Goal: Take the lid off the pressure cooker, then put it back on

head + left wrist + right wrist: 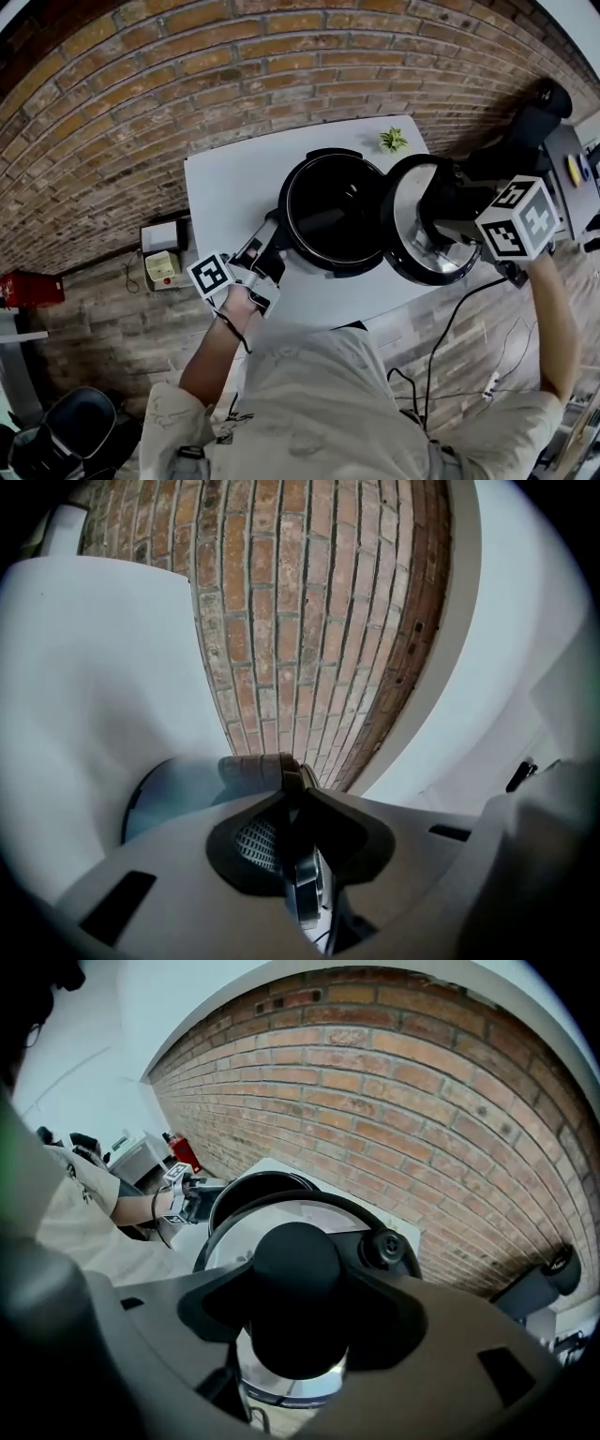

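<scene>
The pressure cooker pot (333, 211) stands open on the white table (230, 192), its dark inside showing. My left gripper (267, 246) is at the pot's near-left side, shut on the pot's side handle (258, 766); the pot's wall (173, 794) is a blur beside it. The lid (422, 234) hangs tilted to the right of the pot, over the table's right edge. My right gripper (441, 211) is shut on its black knob (298, 1288). In the right gripper view the lid's shiny top (272, 1227) and steam valve (384, 1249) show, with the open pot (253, 1190) behind.
A small green plant (394, 141) sits at the table's far right corner. A black stand with gear (539, 112) is close on the right. Cables (441, 347) trail on the floor. A white box (164, 267) lies left of the table, a black chair (80, 422) lower left.
</scene>
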`<state>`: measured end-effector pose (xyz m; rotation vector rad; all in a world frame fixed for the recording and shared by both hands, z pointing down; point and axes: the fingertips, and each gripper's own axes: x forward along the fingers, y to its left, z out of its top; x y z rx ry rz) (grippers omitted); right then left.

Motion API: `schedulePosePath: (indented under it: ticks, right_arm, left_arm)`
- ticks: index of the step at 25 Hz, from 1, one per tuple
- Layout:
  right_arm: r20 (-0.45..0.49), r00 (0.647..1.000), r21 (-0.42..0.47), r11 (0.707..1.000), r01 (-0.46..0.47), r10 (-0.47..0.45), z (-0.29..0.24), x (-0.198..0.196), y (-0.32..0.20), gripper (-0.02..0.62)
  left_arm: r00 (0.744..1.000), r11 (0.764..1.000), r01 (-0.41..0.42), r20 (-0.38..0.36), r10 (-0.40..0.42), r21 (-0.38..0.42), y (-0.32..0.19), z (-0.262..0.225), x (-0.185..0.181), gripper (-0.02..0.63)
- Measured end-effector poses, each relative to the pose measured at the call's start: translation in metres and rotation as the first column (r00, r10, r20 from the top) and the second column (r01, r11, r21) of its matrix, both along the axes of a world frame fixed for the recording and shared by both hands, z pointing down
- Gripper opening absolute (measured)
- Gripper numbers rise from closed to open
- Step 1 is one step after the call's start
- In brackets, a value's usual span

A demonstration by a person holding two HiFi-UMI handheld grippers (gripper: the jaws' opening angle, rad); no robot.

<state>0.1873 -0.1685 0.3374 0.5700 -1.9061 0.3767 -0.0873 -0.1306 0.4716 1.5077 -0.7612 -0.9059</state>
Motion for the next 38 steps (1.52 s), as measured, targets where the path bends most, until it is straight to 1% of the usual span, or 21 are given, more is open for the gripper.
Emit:
schedulePosePath:
  ticks: [4, 9, 12, 16, 21, 26, 30, 38]
  right_arm:
    - [-0.032, 0.995, 0.001, 0.996, -0.092, 0.092, 0.001, 0.038, 0.01, 0.296]
    - [-0.024, 0.985, -0.015, 0.985, -0.173, 0.173, 0.005, 0.069, 0.023, 0.296]
    - [-0.022, 0.979, -0.023, 0.978, -0.205, 0.205, 0.009, 0.081, 0.028, 0.296]
    - [-0.045, 0.973, -0.043, 0.973, -0.227, 0.225, 0.025, 0.095, 0.036, 0.296]
    - [-0.046, 0.967, -0.063, 0.965, -0.253, 0.251, 0.051, 0.102, 0.039, 0.295]
    - [-0.069, 0.966, -0.082, 0.964, -0.253, 0.248, 0.09, 0.103, 0.04, 0.295]
    - [-0.067, 0.962, -0.1, 0.958, -0.269, 0.263, 0.12, 0.102, 0.039, 0.295]
    - [-0.116, 0.955, -0.092, 0.955, -0.284, 0.272, 0.178, 0.101, 0.032, 0.295]
  left_arm:
    - [1.0, 1.0, 0.01, -0.007, -0.01, -0.002, 0.001, 0.001, -0.001, 0.072]
    - [1.0, 1.0, 0.01, 0.001, -0.01, -0.004, 0.001, 0.003, -0.002, 0.071]
    - [1.0, 1.0, 0.014, 0.0, -0.014, -0.008, 0.0, 0.003, -0.003, 0.071]
    - [1.0, 1.0, 0.017, -0.004, -0.017, -0.01, 0.001, 0.002, -0.002, 0.071]
    - [1.0, 1.0, 0.022, 0.004, -0.022, -0.012, 0.001, 0.002, -0.002, 0.07]
    - [1.0, 0.999, 0.031, 0.003, -0.031, -0.014, 0.002, 0.003, -0.003, 0.07]
    - [0.999, 0.999, 0.036, 0.001, -0.036, -0.012, 0.001, 0.003, -0.002, 0.069]
    - [0.999, 0.999, 0.043, -0.005, -0.043, -0.01, 0.001, 0.002, -0.002, 0.071]
